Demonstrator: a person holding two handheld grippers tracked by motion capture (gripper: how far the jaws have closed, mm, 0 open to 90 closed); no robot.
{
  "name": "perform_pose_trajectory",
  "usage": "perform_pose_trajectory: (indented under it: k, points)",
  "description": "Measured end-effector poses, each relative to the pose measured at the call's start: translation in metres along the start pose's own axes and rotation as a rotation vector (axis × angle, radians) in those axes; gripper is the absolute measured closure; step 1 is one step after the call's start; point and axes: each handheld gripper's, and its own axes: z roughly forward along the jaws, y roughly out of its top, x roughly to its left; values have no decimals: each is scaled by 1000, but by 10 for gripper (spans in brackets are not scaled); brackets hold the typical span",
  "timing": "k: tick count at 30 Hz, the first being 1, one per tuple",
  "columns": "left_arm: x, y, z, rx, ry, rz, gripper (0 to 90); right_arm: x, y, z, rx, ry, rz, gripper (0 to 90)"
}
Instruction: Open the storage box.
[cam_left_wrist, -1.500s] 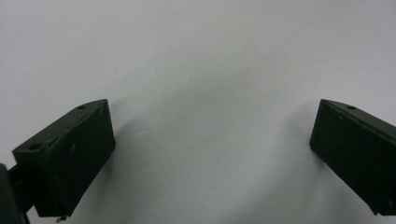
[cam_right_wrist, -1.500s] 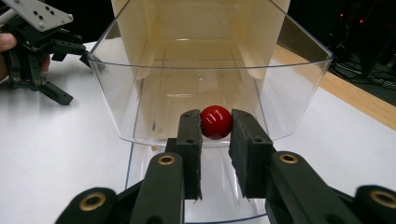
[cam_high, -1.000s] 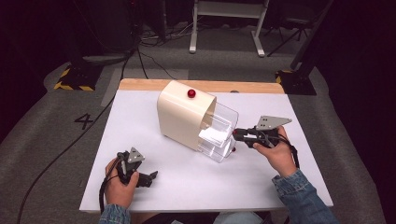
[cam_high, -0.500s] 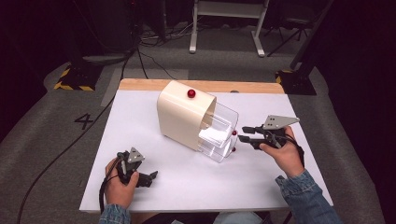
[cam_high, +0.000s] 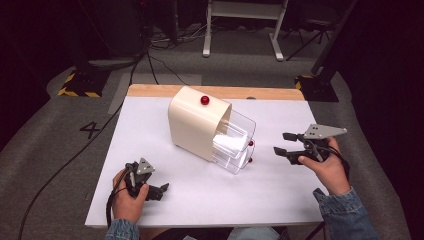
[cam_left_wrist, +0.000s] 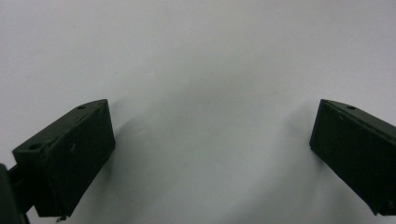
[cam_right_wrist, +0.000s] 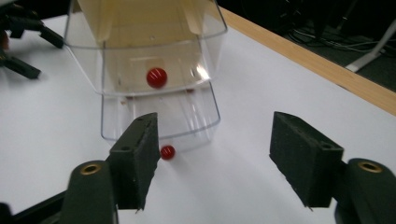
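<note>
Right gripper (cam_high: 283, 143): jaws spread wide, nothing between them, held above the desk (cam_high: 150, 130) just right of the drawer unit (cam_high: 197, 122) and apart from it. Grey plate on top of it is visible in the high view.

Right gripper (cam_right_wrist: 215, 158) view looks straight at the unit's clear front: two clear drawers (cam_right_wrist: 154, 70) stacked, both pulled out, the upper one sticking out over the lower. Red knob (cam_right_wrist: 157, 77) on the upper front, a smaller-looking red knob (cam_right_wrist: 167, 151) low on the lower front, just beside the tip of the jaw at left. Wooden desk edge (cam_right_wrist: 327, 70) runs behind.

High view adds what that one misses: cream body of the unit, a red ball (cam_high: 204, 100) on its top, something white in the upper drawer (cam_high: 230, 142); can't tell what it is.

Left gripper (cam_high: 162, 190): near the front left of the desk, well away from the unit, angled down at the surface. In the high view the jaw gap is hard to read; left gripper (cam_left_wrist: 212, 154) view settles it: jaws spread wide over bare white desk (cam_left_wrist: 210, 60), nothing pinched.
</note>
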Motion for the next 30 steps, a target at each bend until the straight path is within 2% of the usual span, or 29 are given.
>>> perform_pose_trajectory:
  k: [2,9,17,30]
  points:
    - [0,0,0,0,1,1,0,-3,-4,-6,19,-19,-4,320]
    - [0,0,0,1,-4,-5,0,-16,-23,-21,50,-68,40,309]
    - [0,0,0,2,-1,-1,0,-27,-49,-27,103,-109,82,296]
    - [0,0,0,4,-1,-1,0,-35,-85,-28,180,-121,106,284]
